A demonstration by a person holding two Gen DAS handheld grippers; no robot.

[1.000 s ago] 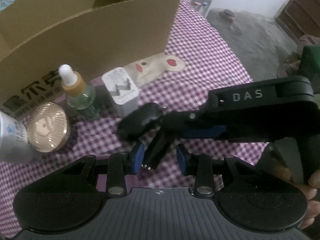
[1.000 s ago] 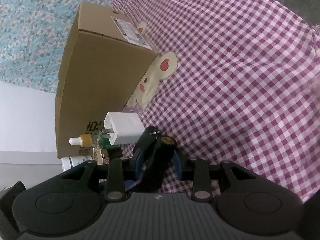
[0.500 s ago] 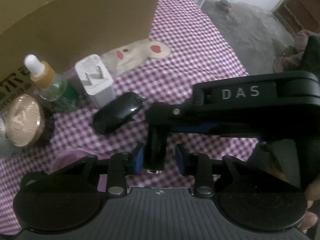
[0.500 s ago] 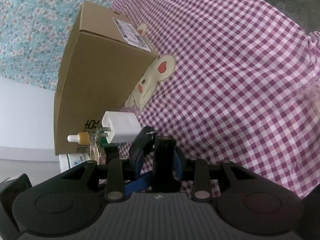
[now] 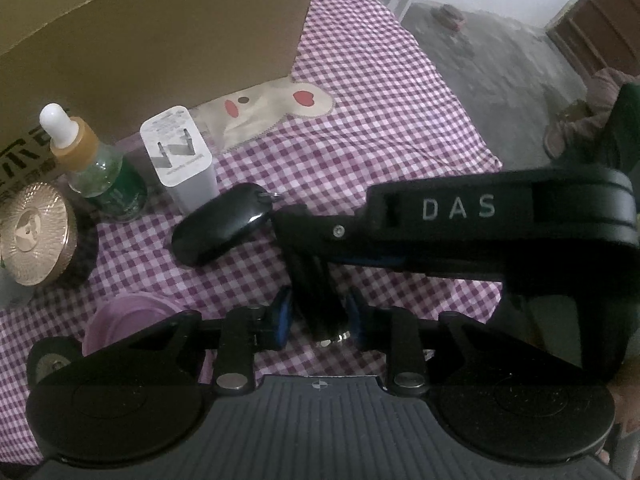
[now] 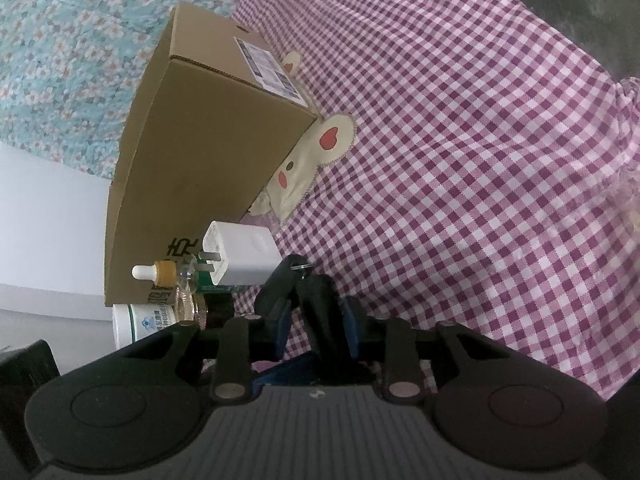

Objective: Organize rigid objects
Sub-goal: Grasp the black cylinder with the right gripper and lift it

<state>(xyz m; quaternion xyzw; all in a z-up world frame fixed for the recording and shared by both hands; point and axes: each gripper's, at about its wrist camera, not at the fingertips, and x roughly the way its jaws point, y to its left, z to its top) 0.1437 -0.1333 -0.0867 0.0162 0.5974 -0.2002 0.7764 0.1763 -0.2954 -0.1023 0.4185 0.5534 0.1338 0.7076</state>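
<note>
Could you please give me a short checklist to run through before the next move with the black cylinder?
1. Right gripper shut on the black cylinder: ok.
2. Left gripper pads on either side of the cylinder: ok. Firm contact: cannot tell.
3. Black key fob lying on the checked cloth, in neither gripper: ok.
4. White charger and dropper bottle standing upright in front of the cardboard box: ok.
5. Box opening free to take things: cannot tell, as neither view shows the inside.
</note>
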